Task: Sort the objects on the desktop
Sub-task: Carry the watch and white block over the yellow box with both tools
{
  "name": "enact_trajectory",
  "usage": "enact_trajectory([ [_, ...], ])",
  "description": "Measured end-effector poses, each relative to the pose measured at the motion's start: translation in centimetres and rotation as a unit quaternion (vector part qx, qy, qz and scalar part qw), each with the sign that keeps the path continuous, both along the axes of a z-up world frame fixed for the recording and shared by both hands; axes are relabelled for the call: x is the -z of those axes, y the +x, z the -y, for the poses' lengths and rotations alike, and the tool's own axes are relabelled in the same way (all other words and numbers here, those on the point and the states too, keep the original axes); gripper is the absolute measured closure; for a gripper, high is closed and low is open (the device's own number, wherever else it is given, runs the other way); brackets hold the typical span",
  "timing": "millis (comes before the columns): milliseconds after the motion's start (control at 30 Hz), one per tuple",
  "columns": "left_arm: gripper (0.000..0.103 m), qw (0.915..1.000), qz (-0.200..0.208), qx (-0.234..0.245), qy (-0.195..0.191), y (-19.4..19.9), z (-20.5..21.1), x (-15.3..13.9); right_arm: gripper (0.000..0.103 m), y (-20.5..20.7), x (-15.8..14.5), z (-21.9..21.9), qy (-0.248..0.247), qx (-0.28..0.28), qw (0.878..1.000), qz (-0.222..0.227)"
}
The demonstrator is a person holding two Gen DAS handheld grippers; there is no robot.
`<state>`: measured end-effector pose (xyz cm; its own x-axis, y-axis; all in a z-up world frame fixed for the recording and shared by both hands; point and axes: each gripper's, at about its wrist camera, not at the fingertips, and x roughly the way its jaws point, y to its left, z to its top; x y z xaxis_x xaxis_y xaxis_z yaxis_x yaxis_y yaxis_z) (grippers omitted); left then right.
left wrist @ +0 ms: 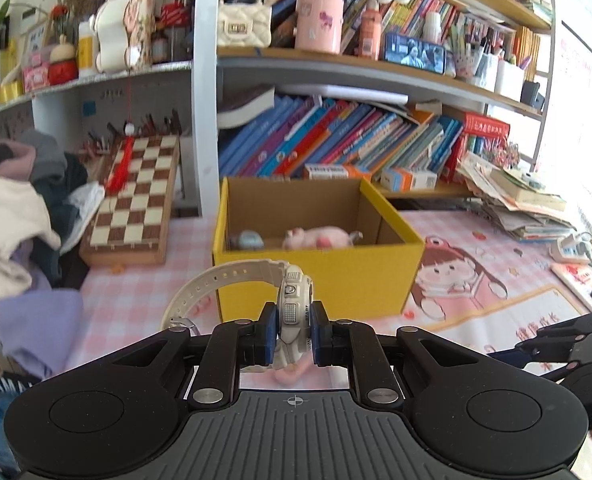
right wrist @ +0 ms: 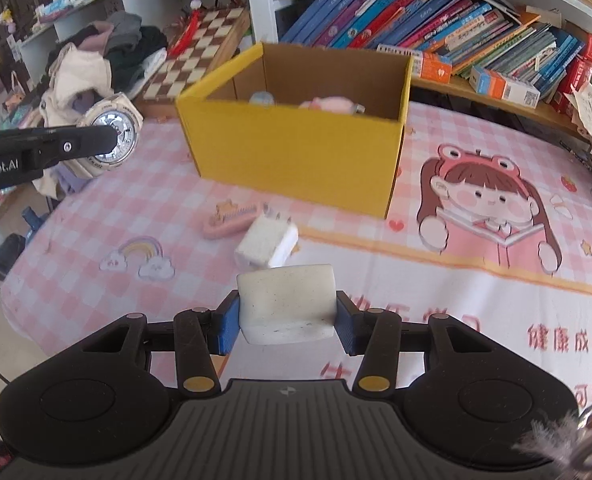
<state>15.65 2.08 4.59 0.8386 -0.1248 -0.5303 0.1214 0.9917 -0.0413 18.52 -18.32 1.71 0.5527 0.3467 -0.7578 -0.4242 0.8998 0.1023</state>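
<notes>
My left gripper (left wrist: 293, 330) is shut on a white wristwatch (left wrist: 292, 312), held above the table in front of the yellow cardboard box (left wrist: 315, 276). The watch (right wrist: 110, 134) and left gripper also show at the left of the right wrist view. My right gripper (right wrist: 288, 320) is shut on a white eraser-like block (right wrist: 286, 304), held above the pink tablecloth. The box (right wrist: 296, 156) holds a pink plush toy (right wrist: 329, 104) and a bluish round thing (right wrist: 262, 98). A white charger plug (right wrist: 266, 246) and a pink comb (right wrist: 232, 220) lie on the cloth before the box.
A chessboard (left wrist: 134, 204) leans behind left of the box. A clothes pile (left wrist: 20, 220) fills the left. Bookshelves (left wrist: 335, 140) stand behind. A paper stack (left wrist: 523, 200) and power strip (left wrist: 571, 246) sit at the right. The right gripper shows in the left wrist view (left wrist: 567, 344).
</notes>
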Motion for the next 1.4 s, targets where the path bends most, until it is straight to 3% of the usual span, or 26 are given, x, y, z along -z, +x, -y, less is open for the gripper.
enact_trajectory([
  [233,0.088,0.9991,0.038,0.0,0.022,3.0,0.1,-2.2,0.058,3.6,-4.4,0.6,0.002,-0.013,0.998,0.055],
  [533,0.088,0.9959,0.072,0.003,0.055,7.6,1.3,-3.9,0.058,8.8,-7.3,0.8,-0.006,-0.035,0.995,0.095],
  [833,0.088,0.9952,0.062,0.017,0.074,10.9,3.3,-3.1,0.058,13.8,-8.1,0.7,-0.017,-0.058,0.992,0.111],
  [1400,0.088,0.995,0.009,0.024,0.097,16.2,5.4,0.6,0.058,22.5,-7.8,-1.6,-0.032,-0.086,0.987,0.13],
])
